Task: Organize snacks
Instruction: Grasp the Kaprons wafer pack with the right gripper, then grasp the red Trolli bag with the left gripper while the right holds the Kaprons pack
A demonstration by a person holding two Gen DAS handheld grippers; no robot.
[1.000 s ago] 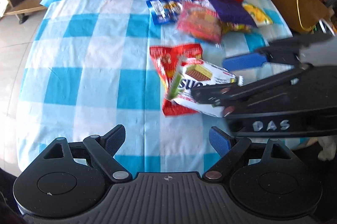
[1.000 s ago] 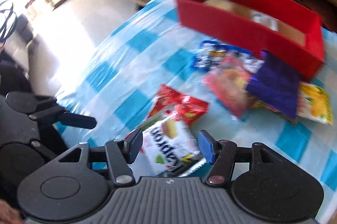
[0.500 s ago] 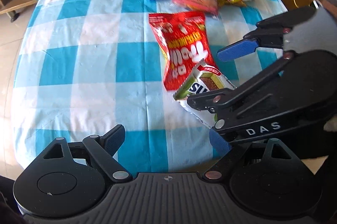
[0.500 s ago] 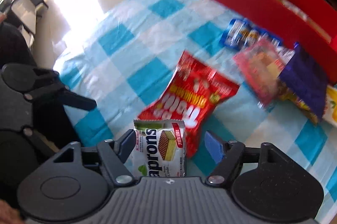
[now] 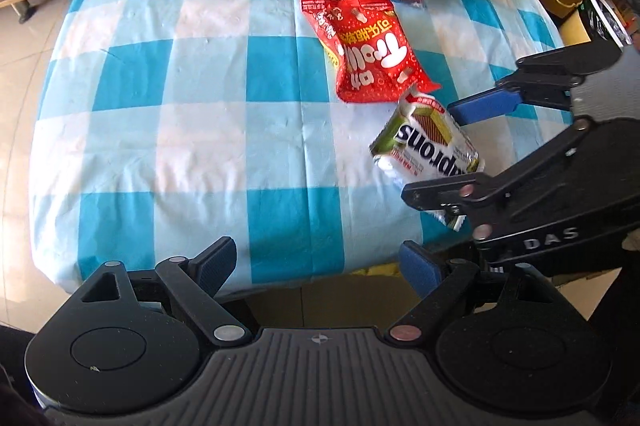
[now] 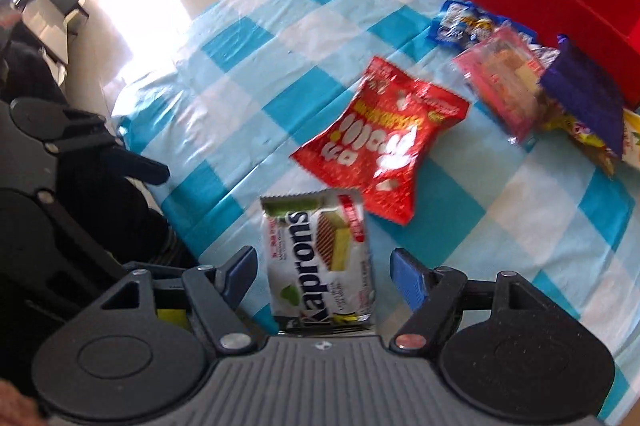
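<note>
Most snacks lie unsorted beyond both spread-jawed grippers, the wafer pack loose between the right gripper jaws, the left gripper empty.

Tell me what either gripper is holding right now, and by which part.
Nothing is held. The right gripper straddles the Kaprons wafer pack with gaps beside both pads; the pack lies on the tablecloth. The left gripper is open and bare.
</note>
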